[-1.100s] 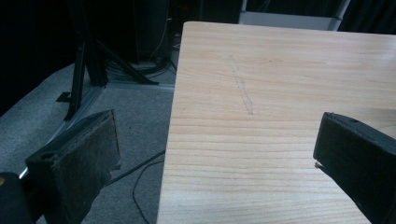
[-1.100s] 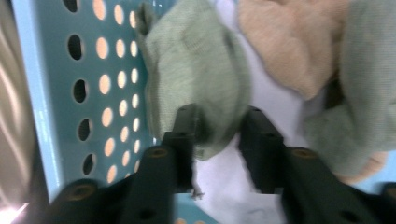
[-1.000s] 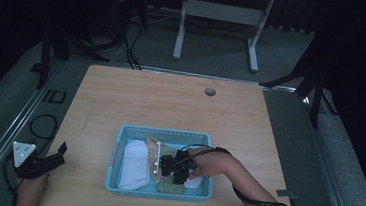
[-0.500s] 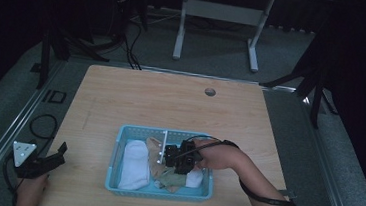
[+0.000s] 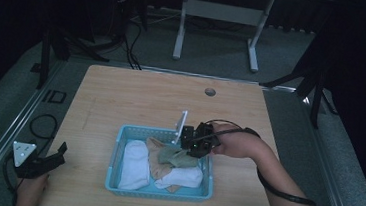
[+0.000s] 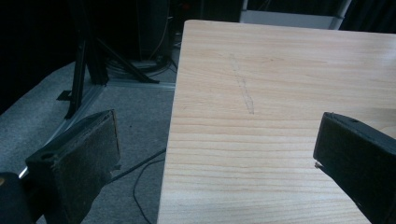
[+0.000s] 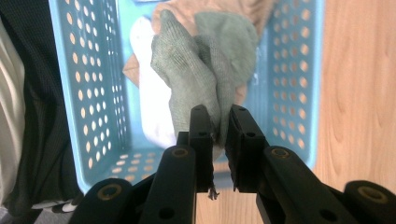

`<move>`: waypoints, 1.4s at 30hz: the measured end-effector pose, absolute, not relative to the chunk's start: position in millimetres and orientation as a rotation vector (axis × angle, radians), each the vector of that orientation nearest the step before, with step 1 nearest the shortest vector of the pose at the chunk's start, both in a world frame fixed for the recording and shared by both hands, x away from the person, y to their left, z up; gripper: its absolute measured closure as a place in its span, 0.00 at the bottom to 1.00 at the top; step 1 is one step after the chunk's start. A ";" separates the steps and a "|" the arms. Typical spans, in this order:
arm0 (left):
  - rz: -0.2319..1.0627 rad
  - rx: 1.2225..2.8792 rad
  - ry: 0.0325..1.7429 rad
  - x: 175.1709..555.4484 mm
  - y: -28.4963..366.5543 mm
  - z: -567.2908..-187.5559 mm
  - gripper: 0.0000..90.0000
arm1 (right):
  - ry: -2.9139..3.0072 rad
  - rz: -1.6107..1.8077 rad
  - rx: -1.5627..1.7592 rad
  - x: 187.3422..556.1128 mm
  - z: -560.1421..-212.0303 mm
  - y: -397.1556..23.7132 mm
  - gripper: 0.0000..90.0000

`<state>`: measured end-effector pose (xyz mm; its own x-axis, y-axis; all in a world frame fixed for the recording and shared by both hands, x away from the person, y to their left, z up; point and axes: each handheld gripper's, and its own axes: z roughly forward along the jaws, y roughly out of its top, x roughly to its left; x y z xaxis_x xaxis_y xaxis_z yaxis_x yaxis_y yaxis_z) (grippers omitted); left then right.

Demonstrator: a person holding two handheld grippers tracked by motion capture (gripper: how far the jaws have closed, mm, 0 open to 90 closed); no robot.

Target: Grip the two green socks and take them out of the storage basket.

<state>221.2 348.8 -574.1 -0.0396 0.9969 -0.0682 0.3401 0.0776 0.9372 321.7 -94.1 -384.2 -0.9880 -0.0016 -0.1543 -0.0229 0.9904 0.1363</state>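
In the high view the right gripper (image 5: 193, 145) sits at the middle of the frame, over the right rim of the blue basket (image 5: 116, 150). A second ago it was low inside the basket among the clothes; now it stands higher and has drifted toward the right wall, and the forearm reaches in from the lower right at a flatter slant. Its jaws, which were closing a second ago, are now pinched nearly together on a grey-green sock (image 7: 205, 60); the right gripper view shows the fabric bunched between the two pads and hanging away from them over the basket's floor. In the high view the sock (image 5: 174, 155) trails from the jaws down onto the tan cloth (image 5: 156, 156) and the white socks (image 5: 133, 164) lying in the basket.

The left gripper (image 5: 40, 163) rests at the lower left, on the wooden table (image 5: 136, 99), as before. In the left gripper view its jaws stand wide apart with nothing between them.
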 end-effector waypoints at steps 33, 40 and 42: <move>0.988 1.394 1.524 221.6 348.6 -574.1 0.01 | 3.054 0.159 0.462 316.9 -439.8 -268.3 0.90; 0.985 1.398 1.528 221.8 348.5 -574.0 0.01 | 3.120 0.157 0.505 314.6 -472.4 -272.2 0.90; 0.985 1.398 1.528 221.9 348.5 -574.0 0.01 | 3.126 0.135 0.512 314.9 -479.8 -272.5 0.90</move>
